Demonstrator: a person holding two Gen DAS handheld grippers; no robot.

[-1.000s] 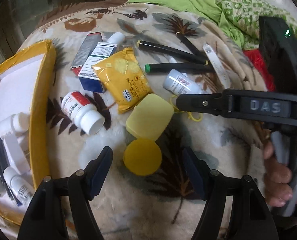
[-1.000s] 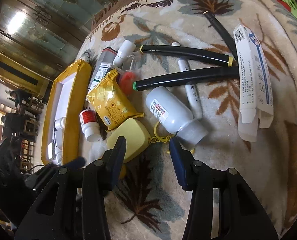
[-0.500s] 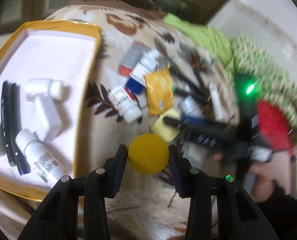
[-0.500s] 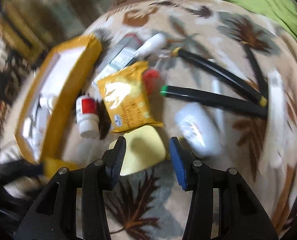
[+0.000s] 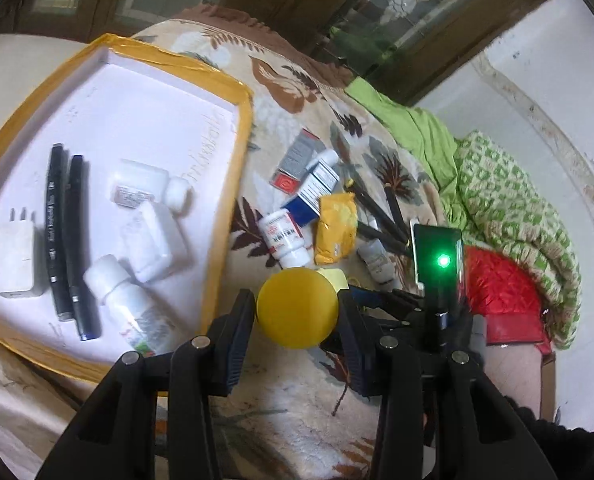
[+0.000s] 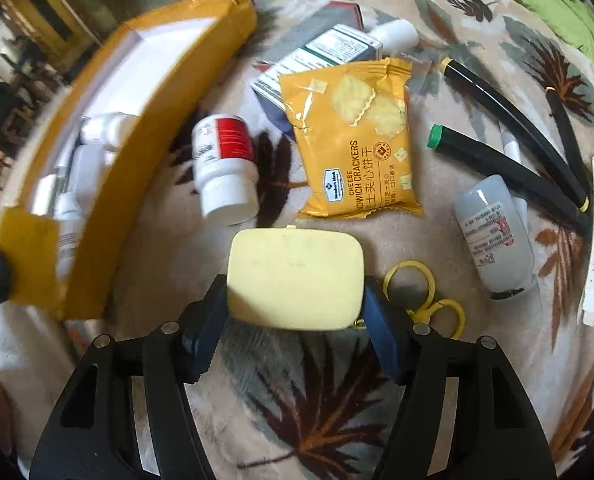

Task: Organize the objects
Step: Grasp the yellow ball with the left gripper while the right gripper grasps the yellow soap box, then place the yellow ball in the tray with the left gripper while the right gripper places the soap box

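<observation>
So far the tray [image 5: 225,216] has bottles, pens & a charger; approx. half remains on the blanket [image 6: 337,400]. Left gripper [image 5: 297,314] fingers clamp the yellow disc [image 5: 297,308]. Right gripper [image 6: 295,320] fingers opening around the pale yellow case [image 6: 295,278].

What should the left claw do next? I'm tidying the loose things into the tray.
Probably carry the yellow disc across to the tray and release it on bare white floor. The left claw already pinches it, and the tray lies just beside.

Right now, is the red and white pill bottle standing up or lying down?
Lying down. The pill bottle rests on its side on the leaf blanket, outside the tray.
</observation>
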